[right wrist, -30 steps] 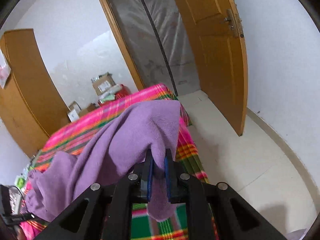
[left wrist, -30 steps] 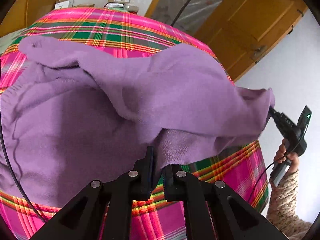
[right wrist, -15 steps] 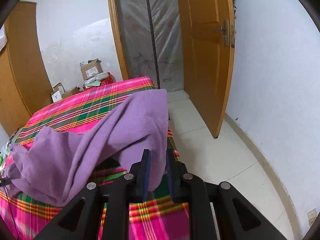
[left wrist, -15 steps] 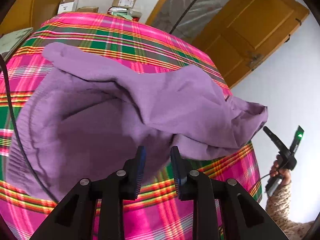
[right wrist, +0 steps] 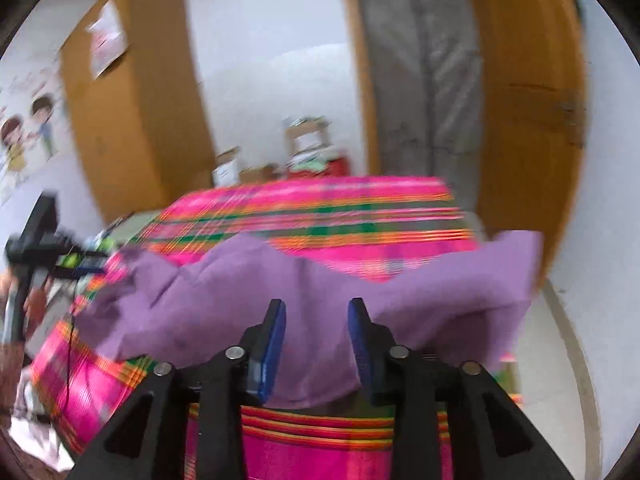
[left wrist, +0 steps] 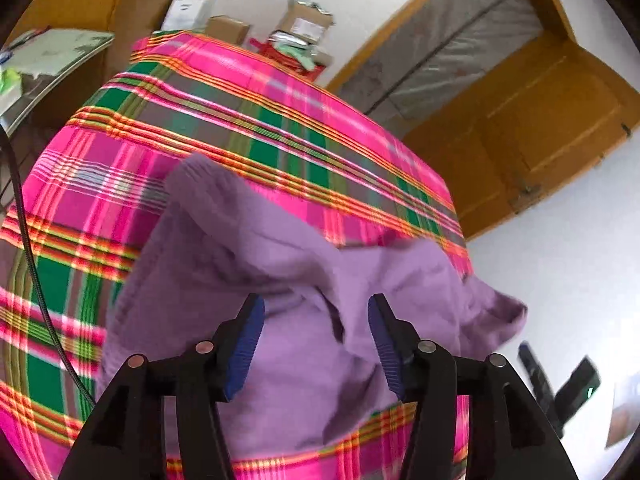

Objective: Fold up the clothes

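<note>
A purple knitted garment (left wrist: 248, 280) lies in loose folds on the near part of a bed with a pink, green and orange plaid cover (left wrist: 240, 112). My left gripper (left wrist: 316, 340) hangs above its near edge with the jaws opening and nothing pressed between the blue pads. In the right wrist view the same garment (right wrist: 320, 292) stretches across the bed's near end, one corner hanging past the right edge. My right gripper (right wrist: 316, 336) is above it, jaws opening, the pads clear of the cloth. The right gripper's body (left wrist: 560, 388) shows blurred at the lower right of the left wrist view.
Cardboard boxes (left wrist: 304, 24) and a wooden wardrobe (right wrist: 132, 96) stand beyond the bed's far end. An open wooden door (left wrist: 532, 136) and a covered doorway are to the right. A black cable (left wrist: 32, 280) runs down the left. A hand holding the left gripper (right wrist: 36, 248) shows at left.
Both grippers let go of the purple garment and opened. The cloth dropped onto the bed. Both grippers drew back toward the near end, and both views turned.
</note>
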The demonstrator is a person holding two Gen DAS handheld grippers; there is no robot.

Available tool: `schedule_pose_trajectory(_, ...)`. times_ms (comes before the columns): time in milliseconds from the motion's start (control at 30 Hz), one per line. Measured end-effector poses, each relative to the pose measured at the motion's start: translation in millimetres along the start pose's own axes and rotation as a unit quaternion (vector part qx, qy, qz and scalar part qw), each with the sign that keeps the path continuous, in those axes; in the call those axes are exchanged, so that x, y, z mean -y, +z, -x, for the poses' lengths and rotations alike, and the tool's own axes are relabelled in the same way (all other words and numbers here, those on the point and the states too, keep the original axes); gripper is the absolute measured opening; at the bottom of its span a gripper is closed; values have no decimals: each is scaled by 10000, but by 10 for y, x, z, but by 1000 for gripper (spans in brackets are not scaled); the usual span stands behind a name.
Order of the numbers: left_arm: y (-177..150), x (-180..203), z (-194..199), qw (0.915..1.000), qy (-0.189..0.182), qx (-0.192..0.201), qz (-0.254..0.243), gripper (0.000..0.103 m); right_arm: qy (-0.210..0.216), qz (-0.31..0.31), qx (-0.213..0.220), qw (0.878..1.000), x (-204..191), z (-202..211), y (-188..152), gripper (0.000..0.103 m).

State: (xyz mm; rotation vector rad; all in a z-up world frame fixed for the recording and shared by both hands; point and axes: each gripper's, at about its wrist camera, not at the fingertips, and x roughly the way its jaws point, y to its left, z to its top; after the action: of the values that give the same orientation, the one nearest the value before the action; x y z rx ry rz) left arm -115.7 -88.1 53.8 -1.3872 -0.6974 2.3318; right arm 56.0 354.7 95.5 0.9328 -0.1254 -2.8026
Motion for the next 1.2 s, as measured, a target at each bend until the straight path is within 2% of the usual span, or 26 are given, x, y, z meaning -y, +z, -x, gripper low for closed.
schedule_pose_trajectory(100, 136, -115, -128, 9996, 127, -122, 217, 56, 347, 366, -360, 9981, -235, -285, -33, 36)
schedule_pose_trajectory(233, 289, -293, -291, 9974, 180, -221, 659, 56, 596, 578, -751, 9937, -408, -622, -85, 38)
schedule_pose_trajectory(300, 348, -345, -349, 9965, 166, -243, 787, 56, 707, 577, -893, 9918, -453, -730, -96, 42)
schedule_pose_trajectory(400, 417, -378, -415, 9957, 160, -253, 877, 55, 835, 826, -1010, 9879, -605, -822, -149, 43)
schedule_pose_trajectory(467, 454, -389, -454, 9953, 157, -240, 930, 50, 885, 1090, -1024, 9848, -727, -847, -189, 44)
schedule_pose_trajectory(533, 480, -383, -489, 9951, 222, -226, 940, 34, 830, 1328, -1073, 9818, -845, -911, -227, 44)
schedule_pose_trajectory(567, 495, -376, -502, 9952, 250, -211, 919, 30, 779, 1400, -1077, 9812, -880, -940, -236, 44)
schedule_pose_trajectory(633, 522, -373, -524, 9954, 284, -182, 891, 11, 712, 1492, -1115, 9799, -931, -1006, -253, 44)
schedule_pose_trajectory(767, 563, -398, -469, 9954, 231, 3, 925, 6, 671, 1723, -1270, 9745, -1004, -1097, -309, 44)
schedule_pose_trajectory(900, 607, -404, -363, 9954, 195, 206, 914, 6, 649, 1998, -1321, 9687, -1083, -1138, -360, 44)
schedule_pose_trajectory(1067, 659, -392, -226, 9950, 113, 437, 896, 6, 361, 2236, -1281, 9655, -1146, -1229, -375, 44)
schedule_pose_trajectory(1200, 717, -382, -70, 9932, 162, 806, 824, 4, 229, 2419, -1286, 9615, -1207, -1258, -403, 44)
